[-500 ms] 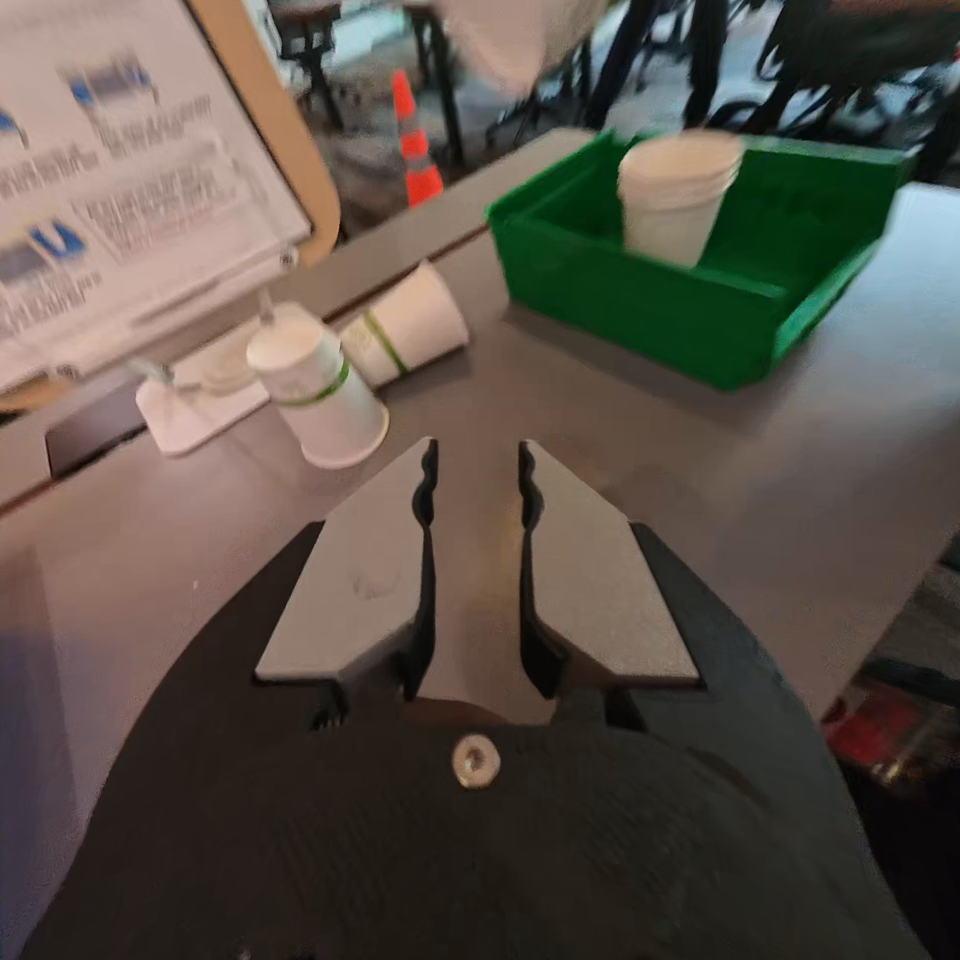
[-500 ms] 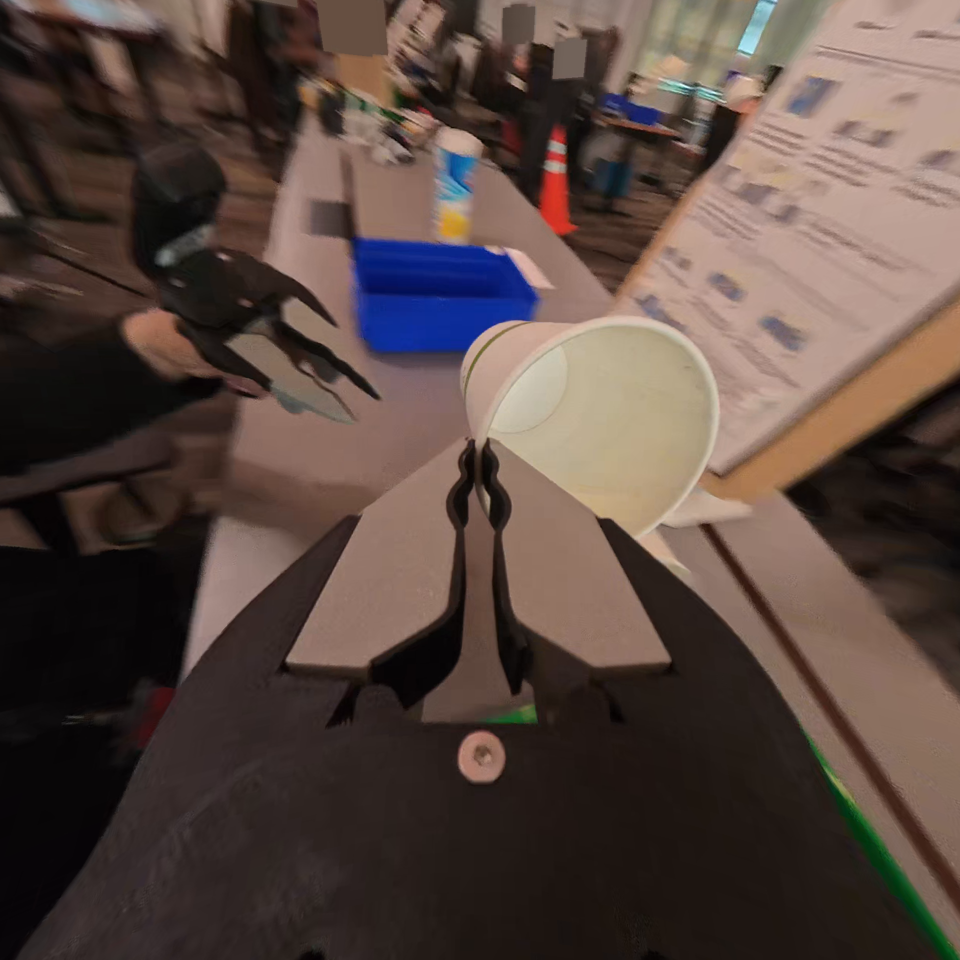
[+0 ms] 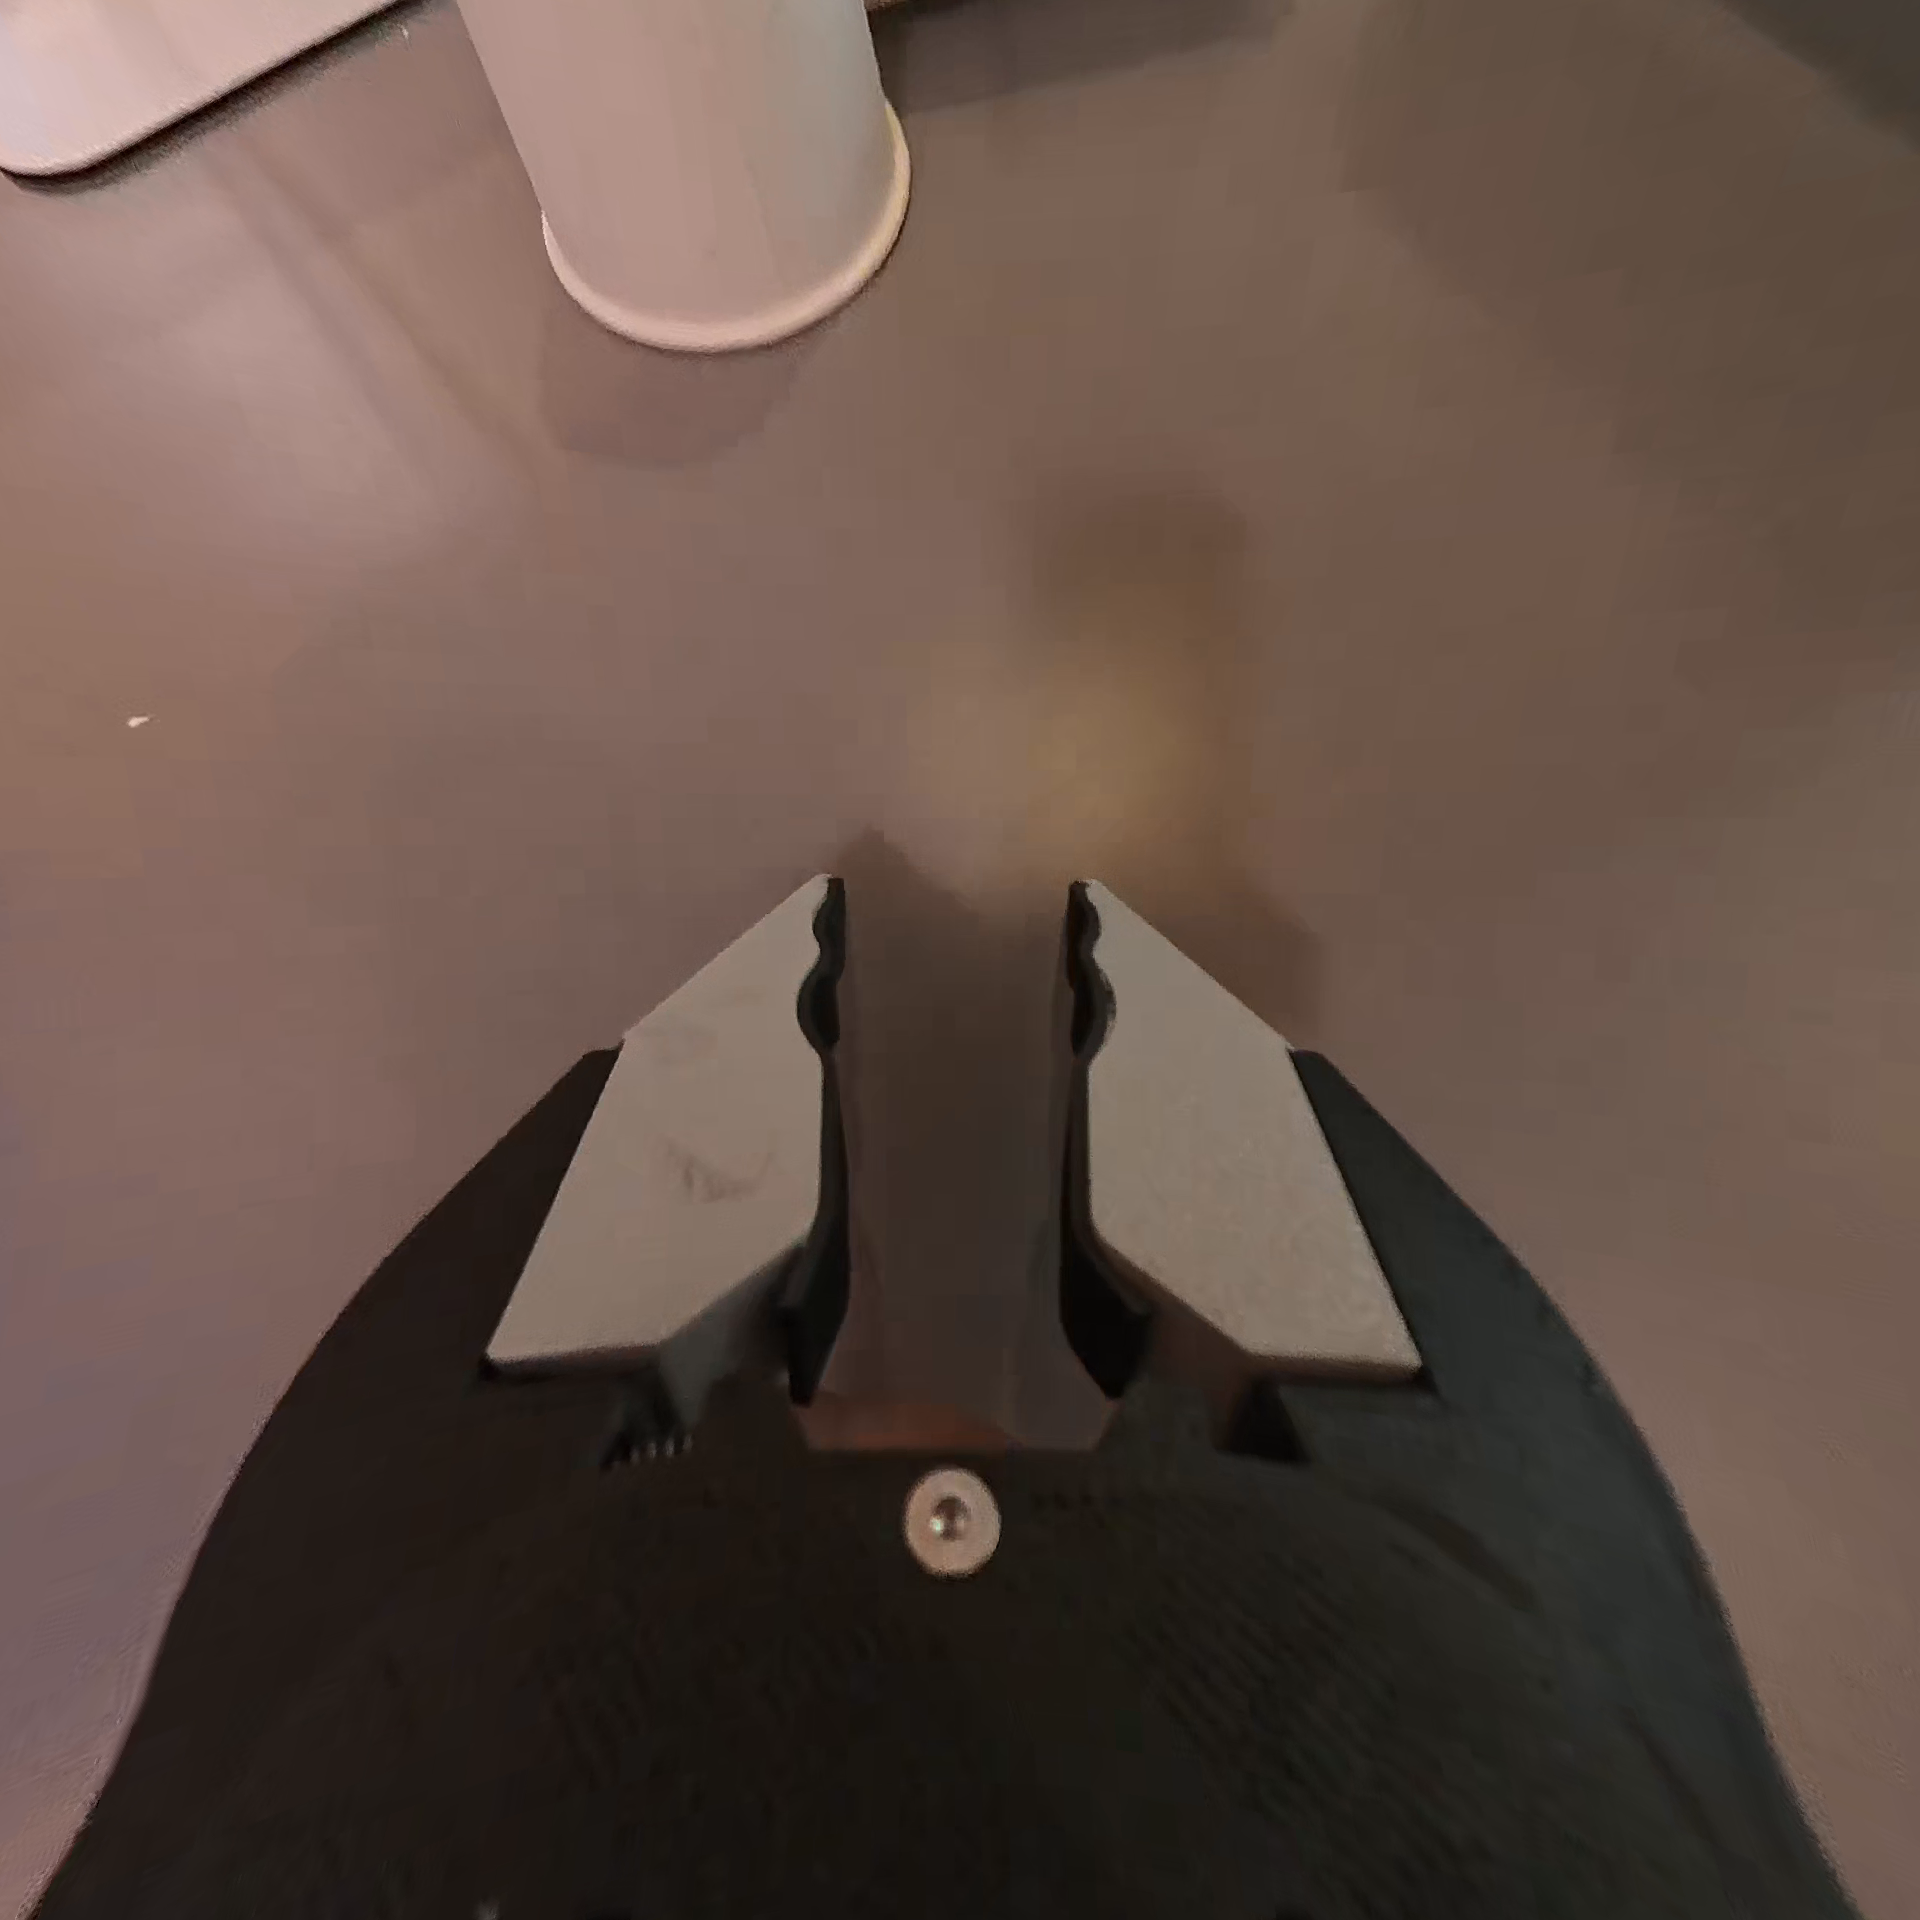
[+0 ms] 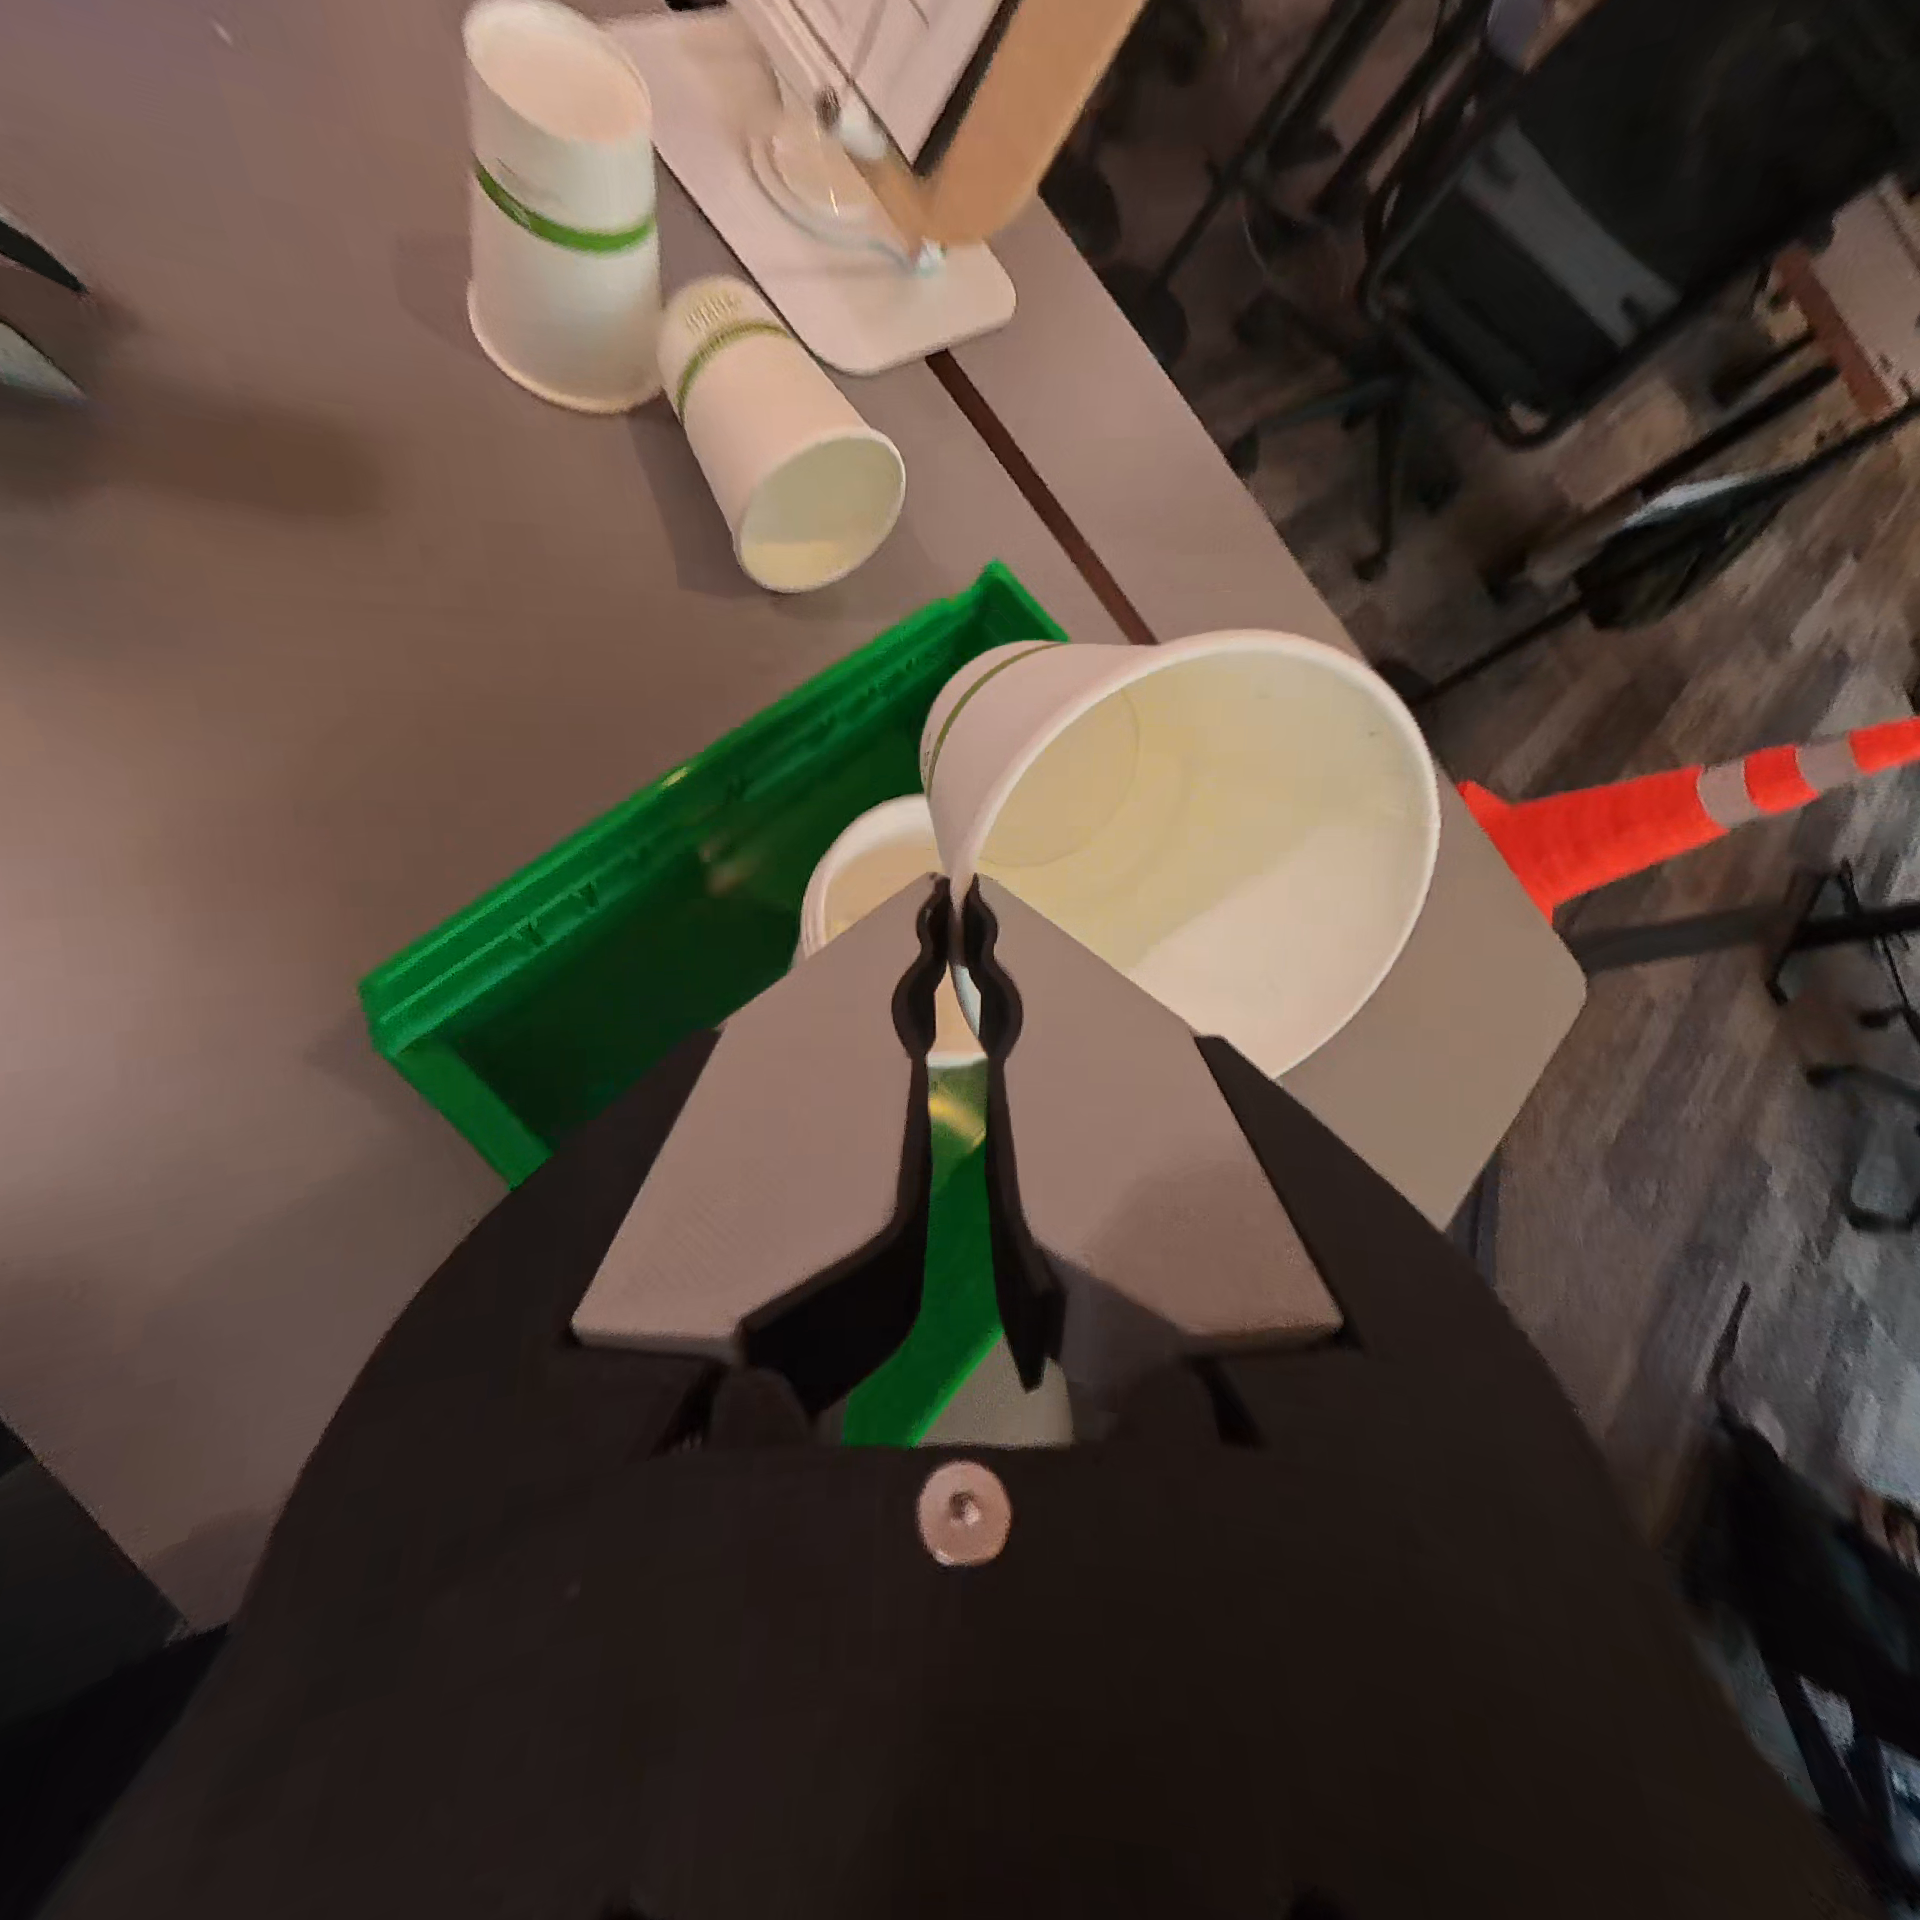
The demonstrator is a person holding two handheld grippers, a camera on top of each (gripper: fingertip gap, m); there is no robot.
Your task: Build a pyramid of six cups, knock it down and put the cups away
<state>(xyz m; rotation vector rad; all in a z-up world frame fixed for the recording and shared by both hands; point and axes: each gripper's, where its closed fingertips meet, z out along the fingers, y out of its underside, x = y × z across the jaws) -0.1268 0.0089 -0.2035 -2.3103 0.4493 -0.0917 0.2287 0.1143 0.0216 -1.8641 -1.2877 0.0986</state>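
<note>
My right gripper [image 4: 958, 885] is shut on the rim of a white paper cup [image 4: 1195, 831], held on its side above the green bin [image 4: 623, 914]. A stack of cups [image 4: 868, 878] stands in the bin right below it, partly hidden by my fingers. On the table beyond, one cup [image 4: 561, 218] stands upside down and another [image 4: 779, 436] lies on its side beside it. My left gripper [image 3: 956, 894] is open and empty, pointing down at the table close in front of the upside-down cup [image 3: 707, 177].
A white sign base [image 4: 883, 291] with a poster stand sits behind the two cups; it also shows in the left wrist view [image 3: 125, 83]. The table's right edge is near the bin. An orange cone [image 4: 1662, 810] lies off the table on the floor. The gap from one gripper's tips to the other's is roughly 45 cm.
My right gripper has swung with its cup to above the green bin. My left gripper has tipped down and moved close to the upside-down cup, and its jaws have opened a little wider.
</note>
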